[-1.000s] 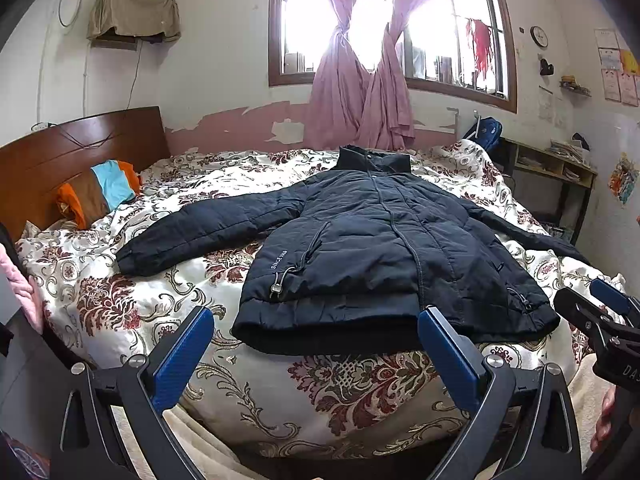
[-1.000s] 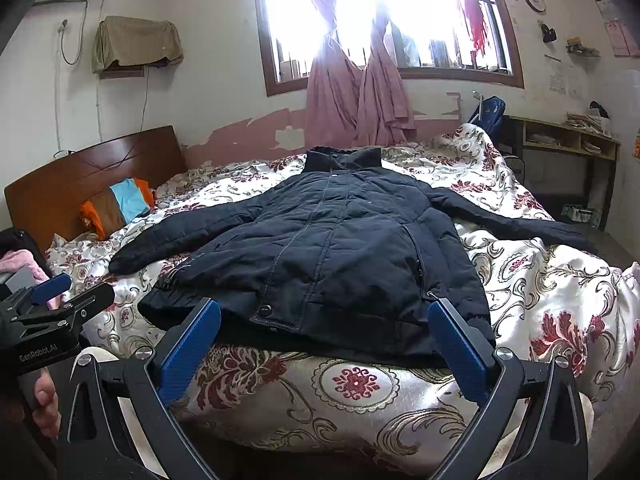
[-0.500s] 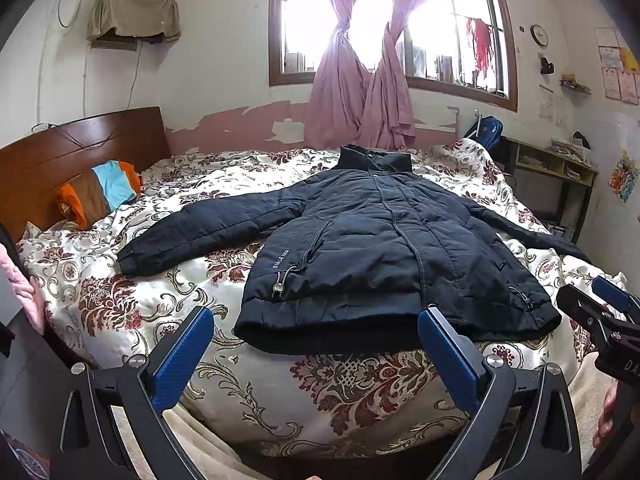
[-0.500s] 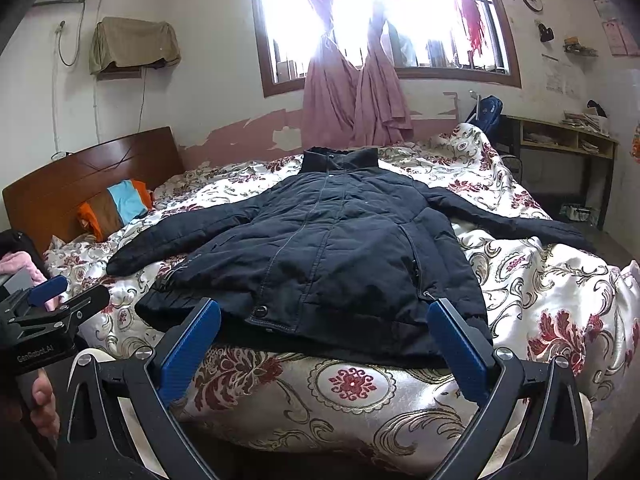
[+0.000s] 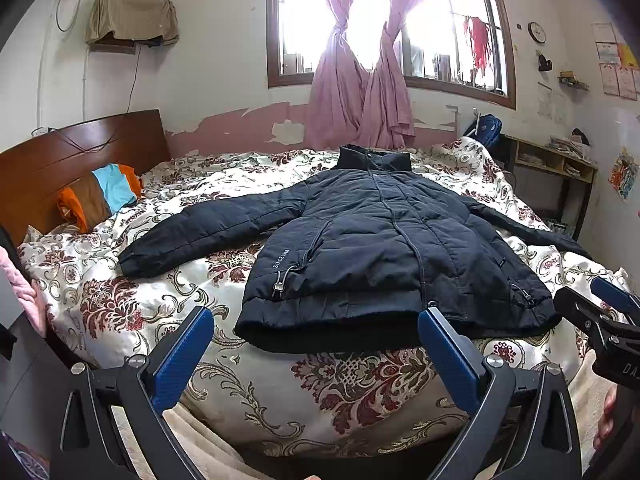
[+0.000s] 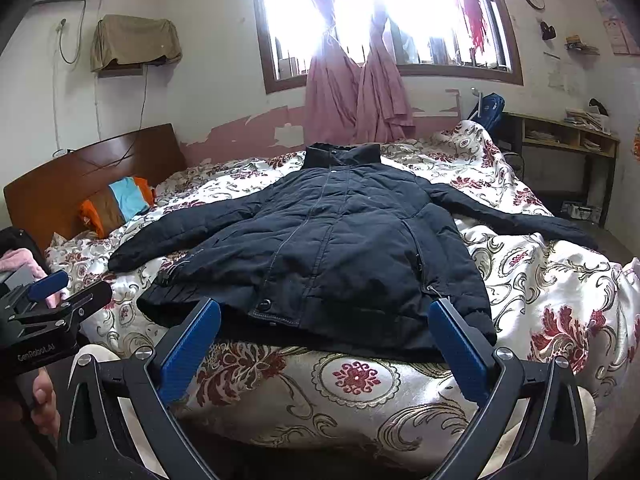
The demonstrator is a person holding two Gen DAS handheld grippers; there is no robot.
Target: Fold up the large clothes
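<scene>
Your left gripper (image 5: pixel 314 354) and right gripper (image 6: pixel 326 338) hover with fingers spread wide, empty, just short of the bed edge (image 5: pixel 320 420). The dark padded jacket (image 5: pixel 384 248) lies flat on the floral bedspread (image 6: pixel 540 292), sleeves outstretched, hem nearest you.

dark navy padded jacket (image 5: pixel 376 240) lay flat, front up, zipped, on floral bed (image 5: pixel 120 304); sleeves spread outward, collar toward window, hem at near edge.

Dark jacket (image 6: pixel 336 248) flat on bed (image 6: pixel 540 288)
</scene>
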